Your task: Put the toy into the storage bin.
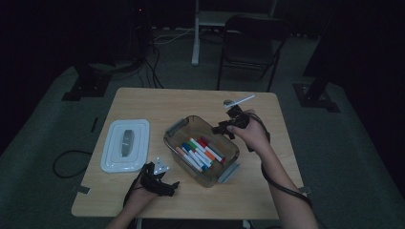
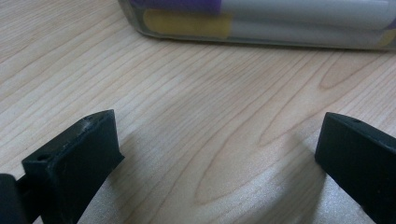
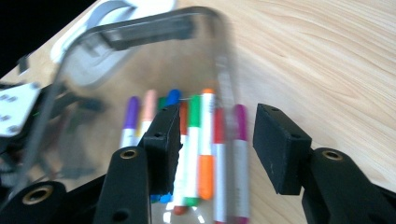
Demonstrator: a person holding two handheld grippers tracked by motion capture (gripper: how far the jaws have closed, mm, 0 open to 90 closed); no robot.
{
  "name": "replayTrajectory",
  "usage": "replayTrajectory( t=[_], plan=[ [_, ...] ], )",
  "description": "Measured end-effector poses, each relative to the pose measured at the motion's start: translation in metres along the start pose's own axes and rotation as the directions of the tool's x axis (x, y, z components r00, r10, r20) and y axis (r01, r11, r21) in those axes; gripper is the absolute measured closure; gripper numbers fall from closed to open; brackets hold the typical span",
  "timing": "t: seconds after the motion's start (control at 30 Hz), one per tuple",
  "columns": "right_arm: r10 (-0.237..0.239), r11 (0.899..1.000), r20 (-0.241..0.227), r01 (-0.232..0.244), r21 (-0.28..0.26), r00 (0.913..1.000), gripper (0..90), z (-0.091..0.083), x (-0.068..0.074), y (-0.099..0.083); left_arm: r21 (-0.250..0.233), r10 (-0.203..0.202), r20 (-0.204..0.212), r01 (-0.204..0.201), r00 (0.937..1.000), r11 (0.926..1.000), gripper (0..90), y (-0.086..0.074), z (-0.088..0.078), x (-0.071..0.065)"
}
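Pale wood grain is seen across the worktop (image 1: 157,102), on which a clear plastic box (image 1: 177,128) of markers (image 1: 200,152) stands near the middle. No brand, label or legible writing can be made out on the box, on the markers or on the white lid (image 1: 125,145) that lies flat to the left of the box, well apart from it. Marker caps in purple, pink, blue, green, orange, red and magenta are noted in the right gripper view; the barrels are white and no print can be read, the view being blurred.

The right gripper (image 1: 228,125) is held above the far right rim of the box, the forearm rising from the bottom edge of the high view and the wrist bent inward, so that the gripper looks down into the box. In its own view, the jaws are seen partly open with nothing between the pads; the markers lie below them inside the box. One white marker (image 1: 243,100) is recorded lying on the worktop just beyond this gripper, near the far edge.

The left gripper (image 1: 162,183) is rested low at the near left corner of the box, the hand lying on the worktop. Its jaws are set wide apart over bare wood and nothing is gripped; the box wall is seen just ahead of them.
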State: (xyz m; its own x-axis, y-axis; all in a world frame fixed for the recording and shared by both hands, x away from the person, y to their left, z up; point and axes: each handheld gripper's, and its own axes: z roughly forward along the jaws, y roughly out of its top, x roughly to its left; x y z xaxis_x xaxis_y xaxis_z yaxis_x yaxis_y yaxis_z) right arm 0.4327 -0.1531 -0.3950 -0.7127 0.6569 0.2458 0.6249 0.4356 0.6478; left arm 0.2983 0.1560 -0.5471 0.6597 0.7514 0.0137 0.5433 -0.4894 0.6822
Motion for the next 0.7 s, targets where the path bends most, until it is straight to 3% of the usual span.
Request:
replayTrajectory(
  t=[0.1,0.2,0.23,0.4,0.43,0.47,0.5,0.7],
  plan=[
    [0.037,0.999,0.040,-0.037,-0.004,0.9985,51.6,-0.001,-0.020,-0.007,0.001,0.001,0.001,-0.001,1.0000,1.0000,0.6,0.000,0.000,0.000],
    [0.070,0.998,0.037,-0.069,-0.008,0.9969,51.6,0.002,-0.033,-0.012,0.002,0.001,0.001,-0.001,1.0000,1.0000,0.6,0.000,0.000,0.000],
    [0.098,0.995,0.040,-0.098,0.014,0.9944,51.6,0.011,-0.045,-0.019,0.004,0.002,0.001,-0.002,1.0000,1.0000,0.6,0.000,0.000,0.000],
    [0.138,0.989,0.034,-0.140,0.054,0.9899,51.2,0.036,-0.062,-0.036,0.003,0.002,0.001,-0.002,1.0000,1.0000,0.6,0.000,0.000,0.000],
    [0.145,0.984,0.030,-0.147,0.104,0.9890,52.2,0.057,-0.067,-0.049,0.001,0.001,0.001,-0.001,1.0000,1.0000,0.6,0.000,0.000,0.000],
    [0.145,0.984,0.030,-0.147,0.104,0.9890,52.2,0.057,-0.067,-0.049,0.002,0.002,0.001,-0.002,1.0000,1.0000,0.6,0.000,0.000,0.000],
    [0.142,0.978,0.007,-0.141,0.154,0.9899,53.5,0.069,-0.067,-0.056,0.001,0.001,0.001,-0.001,1.0000,1.0000,0.6,0.000,0.000,0.000],
    [0.132,0.979,-0.027,-0.126,0.160,0.9909,54.4,0.080,-0.060,-0.058,0.002,0.001,0.001,-0.001,1.0000,1.0000,0.6,0.000,0.000,0.000]
  ],
)
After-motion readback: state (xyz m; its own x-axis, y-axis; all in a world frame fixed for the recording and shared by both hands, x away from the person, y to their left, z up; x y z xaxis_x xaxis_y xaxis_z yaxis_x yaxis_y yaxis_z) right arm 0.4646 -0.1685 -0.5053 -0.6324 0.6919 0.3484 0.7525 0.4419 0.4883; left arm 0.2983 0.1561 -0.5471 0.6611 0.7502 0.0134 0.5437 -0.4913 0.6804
